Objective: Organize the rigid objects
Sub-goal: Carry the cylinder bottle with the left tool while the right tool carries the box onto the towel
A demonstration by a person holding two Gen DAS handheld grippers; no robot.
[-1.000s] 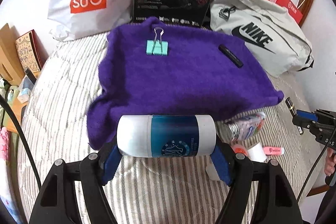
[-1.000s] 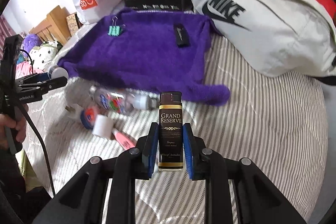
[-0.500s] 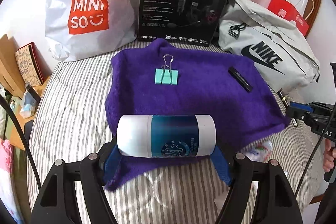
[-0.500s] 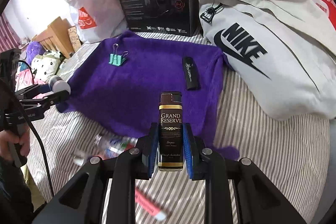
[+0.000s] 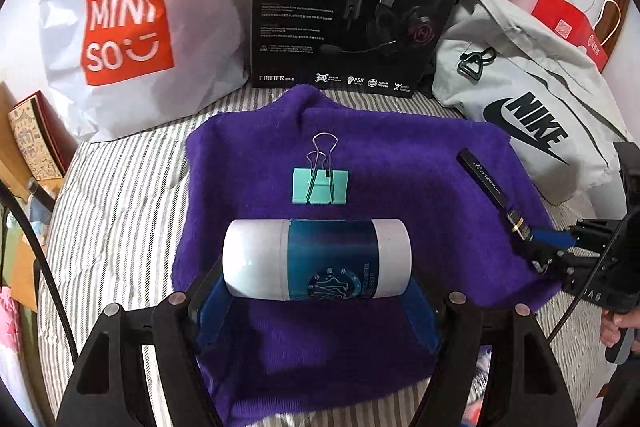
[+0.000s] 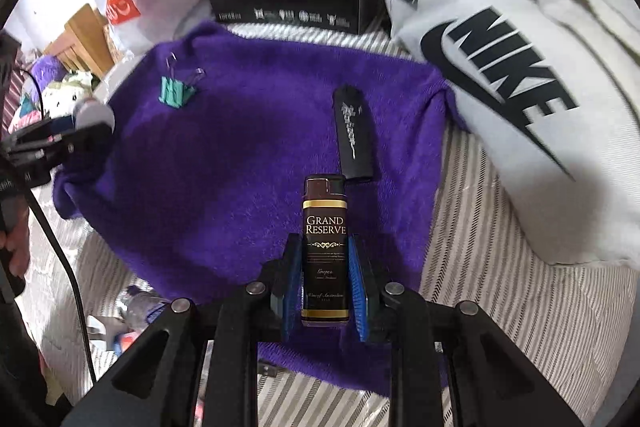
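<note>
- Gripping a white-and-blue cylindrical bottle (image 5: 316, 259) sideways, the left gripper (image 5: 316, 291) has its 2 blue pads pressed on the bottle's ends; the bottle is held above the purple cloth (image 5: 400, 167).
- Right gripper (image 6: 324, 283): jaws nearly together, clamped on a dark "Grand Reserve" lighter (image 6: 325, 247), which stands upright between the blue pads over the near part of the cloth.
- Purple cloth lies spread on a striped bed cover (image 5: 120, 195).
- 2 items rest on the cloth: a teal binder clip (image 5: 319, 183) toward the left-centre, silver handles pointing away from the camera, and a slim black case with script lettering (image 6: 352, 135) toward the right side. They lie well apart.
- In the left wrist view, the right gripper enters from the right edge, its tip near the black case's near end; contact cannot be told.
- Behind the cloth: white MINISO bag (image 5: 132, 27), black headset box (image 5: 352, 3), grey Nike bag (image 5: 532, 115).
- Small clutter (image 6: 132, 311) lies on the bed cover off the cloth's near-left edge; too blurred to identify.
- A hand (image 6: 16, 247) holds the left gripper's handle at the left edge of the right wrist view.
</note>
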